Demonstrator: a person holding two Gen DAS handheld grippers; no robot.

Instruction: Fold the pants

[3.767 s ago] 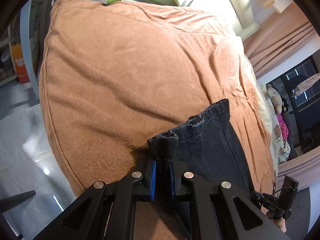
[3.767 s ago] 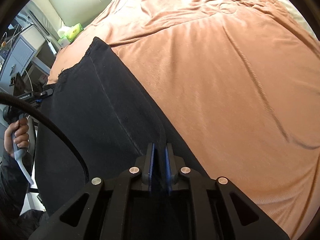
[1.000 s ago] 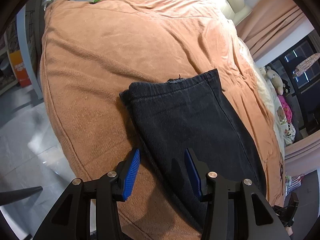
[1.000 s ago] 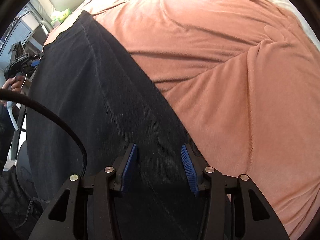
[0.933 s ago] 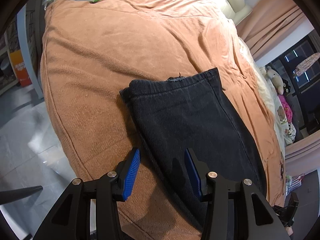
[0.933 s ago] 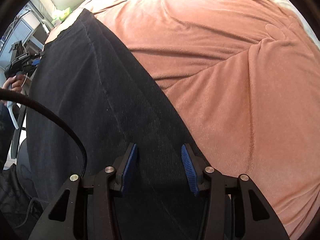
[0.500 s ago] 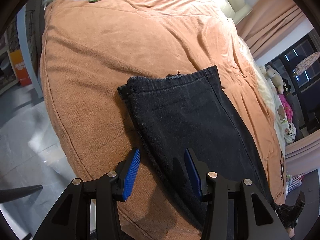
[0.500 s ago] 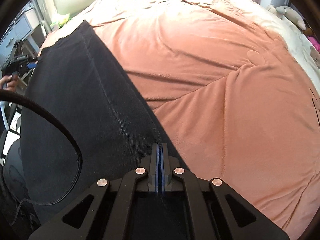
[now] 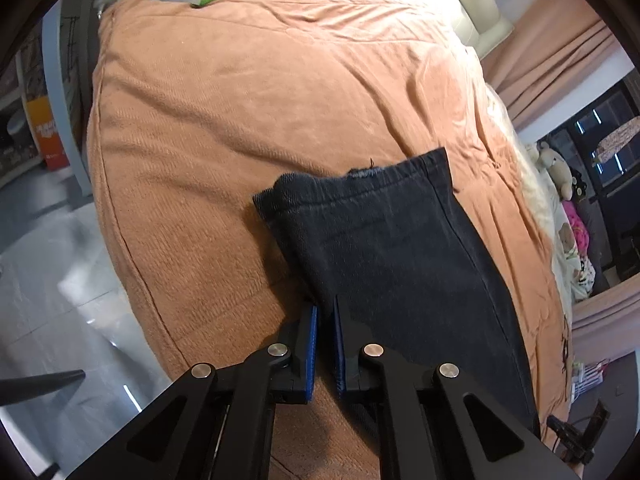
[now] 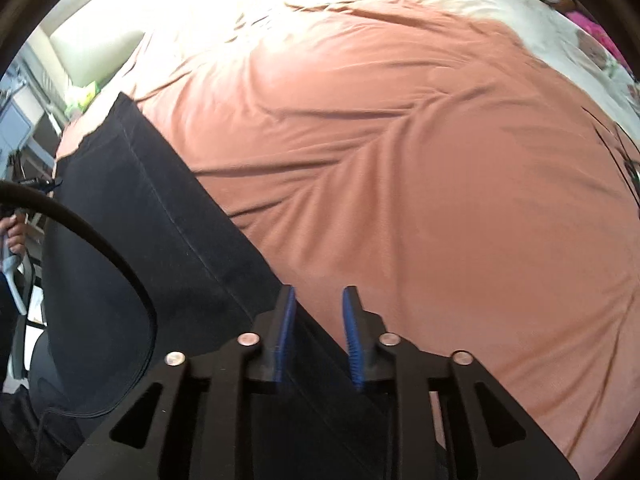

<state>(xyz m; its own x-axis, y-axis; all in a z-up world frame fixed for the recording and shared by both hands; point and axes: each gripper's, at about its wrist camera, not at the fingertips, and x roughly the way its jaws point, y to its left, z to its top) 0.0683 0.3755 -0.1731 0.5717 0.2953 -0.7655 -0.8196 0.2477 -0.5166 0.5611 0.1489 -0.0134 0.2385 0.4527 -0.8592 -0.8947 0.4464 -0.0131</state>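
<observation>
Both hand-held grippers are changing since earlier: left hand-held gripper (image 9: 323, 322) closing onto the pants (image 9: 384, 248) edge, near side of the bed (image 9: 240, 100); right hand-held gripper (image 10: 316, 312) opening, holding nothing. One-sided pulling risks skewing the fold.

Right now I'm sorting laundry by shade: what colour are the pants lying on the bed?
The dark charcoal-black denim pants, seen best in the left wrist view.
</observation>
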